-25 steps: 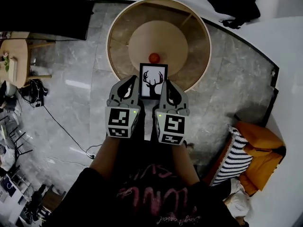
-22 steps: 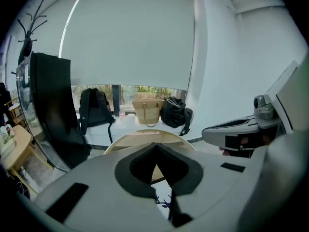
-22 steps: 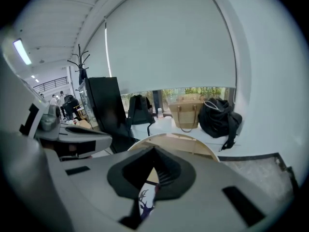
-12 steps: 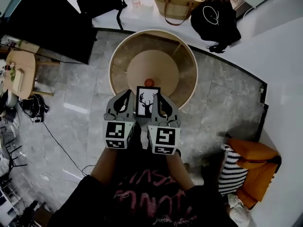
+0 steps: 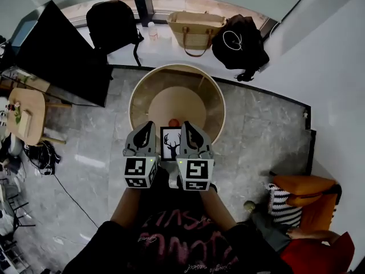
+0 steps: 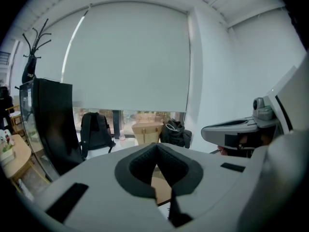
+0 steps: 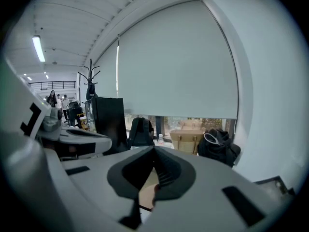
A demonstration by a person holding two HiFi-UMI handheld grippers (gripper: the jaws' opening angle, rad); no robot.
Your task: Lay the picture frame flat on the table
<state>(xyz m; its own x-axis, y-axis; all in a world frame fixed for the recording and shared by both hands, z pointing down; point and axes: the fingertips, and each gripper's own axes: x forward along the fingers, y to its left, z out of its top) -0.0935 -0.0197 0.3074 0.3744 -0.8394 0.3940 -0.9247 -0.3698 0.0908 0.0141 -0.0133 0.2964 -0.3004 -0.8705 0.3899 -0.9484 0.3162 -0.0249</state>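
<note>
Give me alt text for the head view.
Seen from above, a person holds the left gripper and right gripper either side of a deer-print picture frame at the near edge of a round wooden table; a small red object sits just beyond it.

Picture frame [image 5: 170, 144], between the two sets of jaws: black border, white sheet, black stag silhouette. Left gripper [image 5: 146, 131] and right gripper [image 5: 188, 130]: pale grey shells, black-and-white square markers. Just past the jaws: red ball [image 5: 174, 123], tan wood bench [image 5: 142, 99]. Floor [image 5: 85, 147]: grey, marbled.
</note>
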